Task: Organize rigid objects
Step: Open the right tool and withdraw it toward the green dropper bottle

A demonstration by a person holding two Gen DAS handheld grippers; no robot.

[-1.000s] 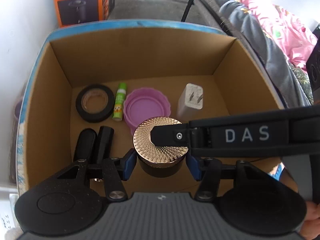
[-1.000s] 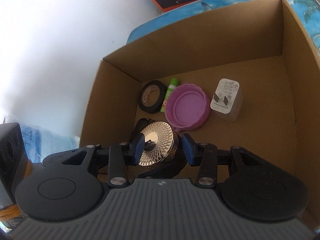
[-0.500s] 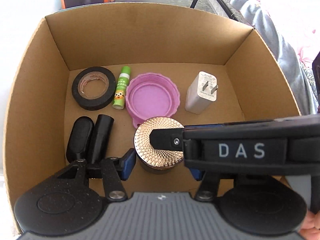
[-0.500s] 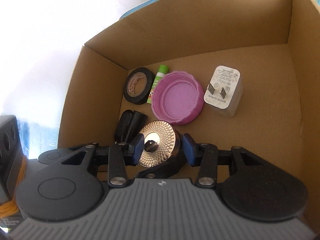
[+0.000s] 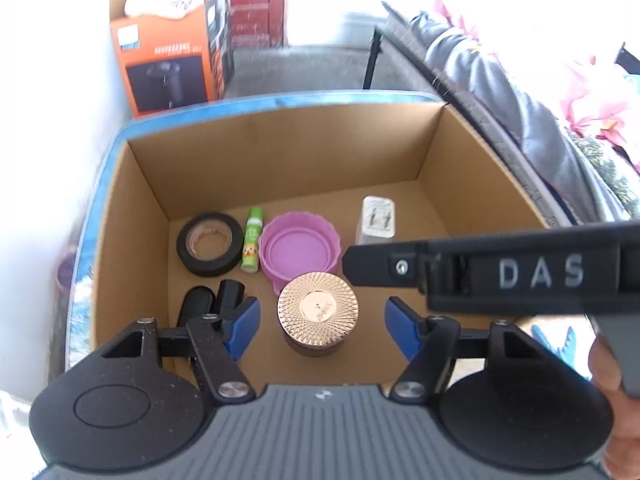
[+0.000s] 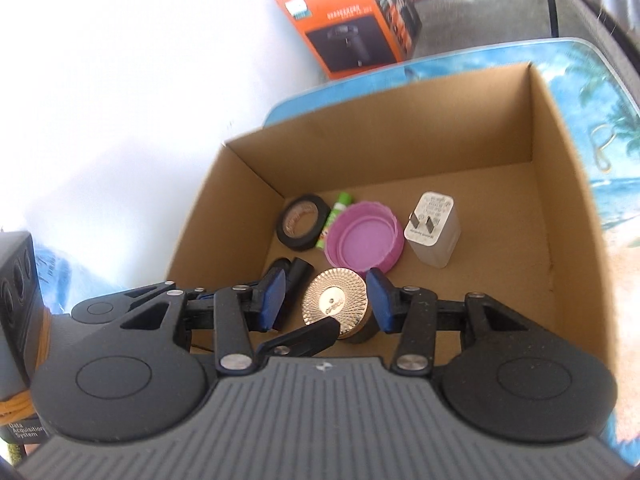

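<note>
An open cardboard box (image 5: 280, 152) sits on a blue printed table (image 6: 592, 80), and every item under inspection lies on its floor. The jar with the faceted gold lid (image 5: 318, 310) stands upright near the front wall, resting on the cardboard with nothing gripping it. The left gripper (image 5: 320, 322) hangs above it, jaws released; they have just been opening, and the blue pads (image 5: 244, 320) stand clear on either side of the jar, not touching. The right gripper (image 6: 326, 300) also stands parted, its pads flanking the jar in its own view without visibly pressing on it; its black finger crosses the left view at 3 o'clock from the jar. Taking the jar as the dial centre in the left view: a pink scalloped lid (image 5: 298, 248) lies at 12 o'clock, just beside it; a white plug adapter (image 5: 378, 218) stands at 1 o'clock, apart from the lid; a green glue stick (image 5: 252, 240) lies at 11 o'clock between the pink lid and a roll of black tape (image 5: 210, 244); two black cylinders (image 5: 212, 304) lie side by side at 9 o'clock. An orange carton (image 5: 168, 40) stands on the floor beyond the table. A hand (image 5: 612, 392) shows at the right edge.
</note>
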